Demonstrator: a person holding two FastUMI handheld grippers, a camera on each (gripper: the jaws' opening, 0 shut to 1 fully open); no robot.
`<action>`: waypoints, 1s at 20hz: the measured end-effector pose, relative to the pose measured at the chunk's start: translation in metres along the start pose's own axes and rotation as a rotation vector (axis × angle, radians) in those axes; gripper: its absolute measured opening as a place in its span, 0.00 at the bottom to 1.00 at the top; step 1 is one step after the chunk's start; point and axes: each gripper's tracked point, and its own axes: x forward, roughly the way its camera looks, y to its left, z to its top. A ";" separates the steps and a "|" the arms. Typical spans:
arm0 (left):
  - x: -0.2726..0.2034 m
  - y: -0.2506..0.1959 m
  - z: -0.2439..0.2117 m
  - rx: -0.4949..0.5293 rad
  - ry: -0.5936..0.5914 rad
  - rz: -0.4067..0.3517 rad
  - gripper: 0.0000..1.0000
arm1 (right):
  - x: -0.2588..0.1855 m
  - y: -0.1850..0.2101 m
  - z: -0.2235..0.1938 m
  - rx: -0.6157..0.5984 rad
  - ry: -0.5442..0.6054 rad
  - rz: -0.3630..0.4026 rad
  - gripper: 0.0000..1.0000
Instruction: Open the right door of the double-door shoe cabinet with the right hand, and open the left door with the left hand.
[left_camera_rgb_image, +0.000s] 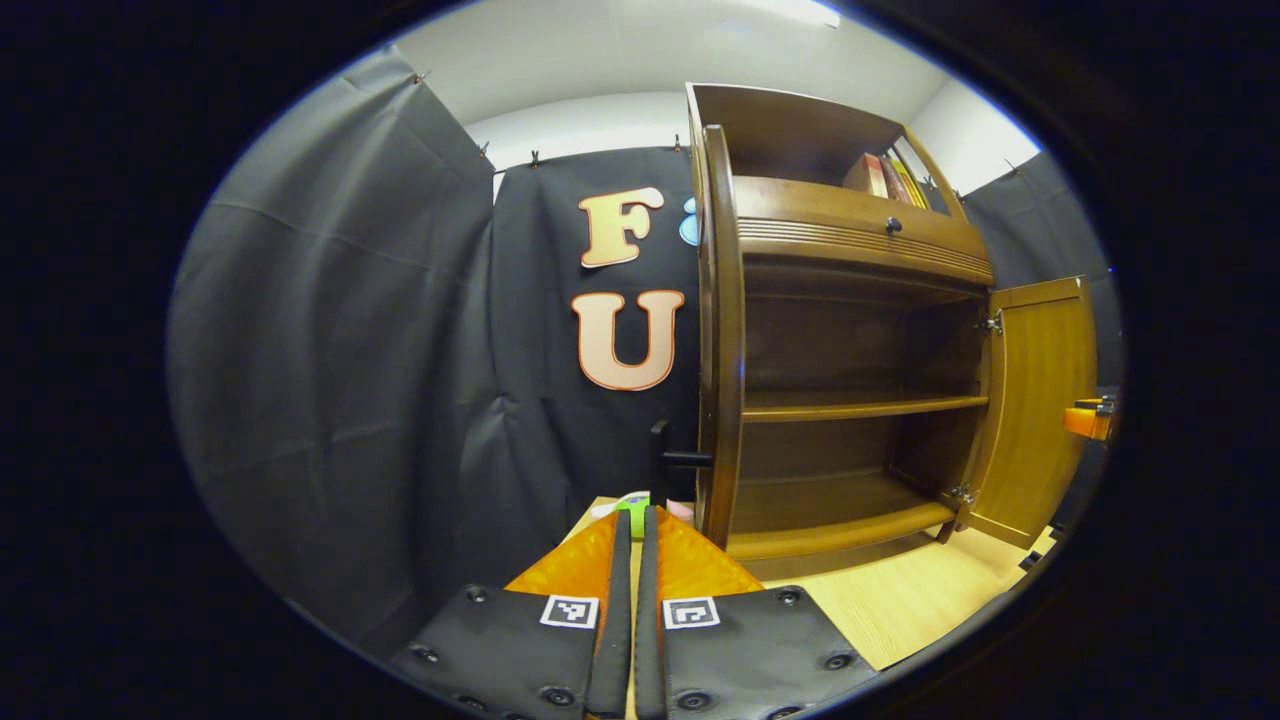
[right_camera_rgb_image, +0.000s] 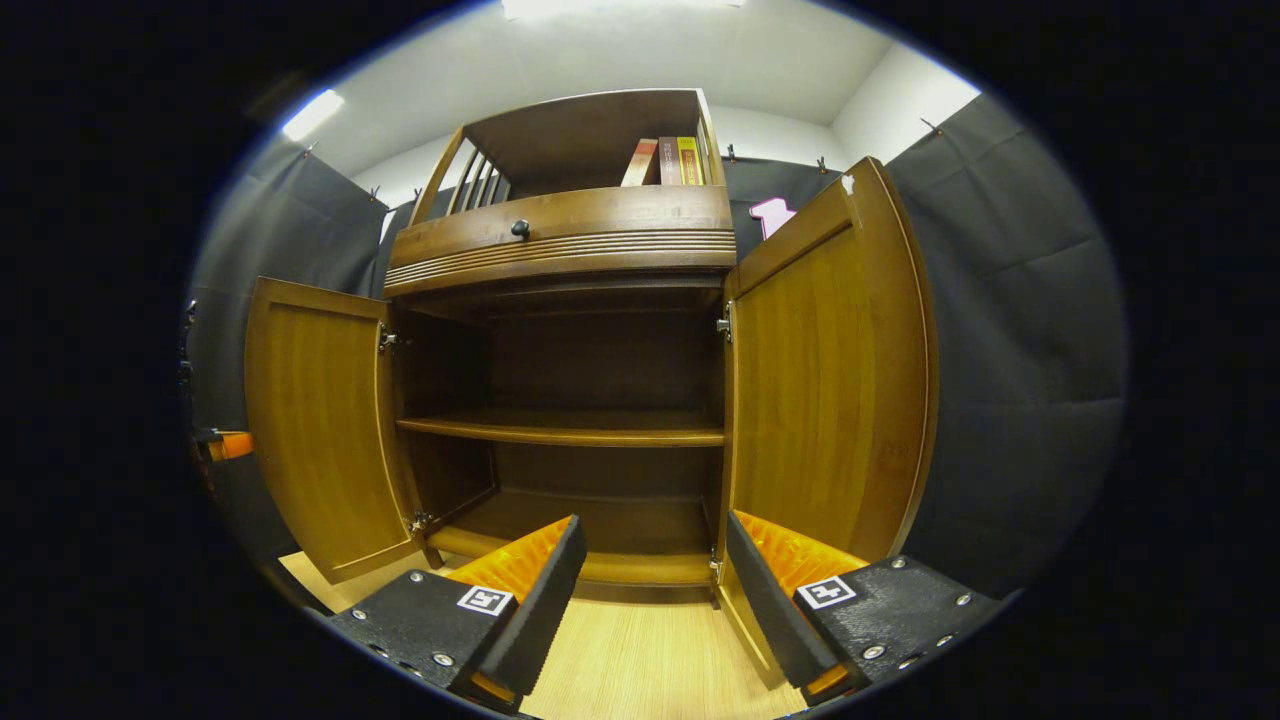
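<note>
Nearest the lens in the left gripper view, the left gripper (left_camera_rgb_image: 634, 520) has its two fingers pressed almost flat together, with a sliver of something green and pale at the tips that I cannot identify; I read it as clenched, not gripping the door. Just past those tips the left door (left_camera_rgb_image: 722, 340) stands edge-on, swung far out, its dark handle (left_camera_rgb_image: 672, 458) sticking toward the gripper and apart from it.

In the right gripper view, the right gripper (right_camera_rgb_image: 655, 560) is released, fingers spread wide, with the bottom corner of the right door (right_camera_rgb_image: 820, 380) standing between them, untouched. Both doors of the shoe cabinet (right_camera_rgb_image: 570, 240) hang open, baring the middle shelf (right_camera_rgb_image: 560, 428) and the bottom board; the cabinet rests on a pale wooden floor (right_camera_rgb_image: 640, 660).

By my judgement both doors look already open, so what remains is a clean exit: draw each gripper straight back from its door edge, keeping the right fingers from clipping the door corner and nudging it shut, and keep the left tips off the handle.

As for writing, the books (right_camera_rgb_image: 665, 160) in the top compartment show coloured spines with lettering too small to read, and each gripper finger carries a square black-and-white marker (left_camera_rgb_image: 570, 611), which is a pattern and not text.
</note>
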 end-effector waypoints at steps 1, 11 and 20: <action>-0.002 -0.003 0.004 0.002 0.003 0.003 0.10 | 0.000 -0.001 0.000 0.003 0.001 -0.002 0.88; -0.031 -0.055 0.056 0.000 -0.042 -0.043 0.27 | -0.004 -0.029 0.017 0.023 -0.021 -0.026 0.88; -0.031 -0.134 0.092 0.014 -0.094 -0.140 0.72 | -0.010 -0.049 0.039 0.015 -0.049 -0.038 0.99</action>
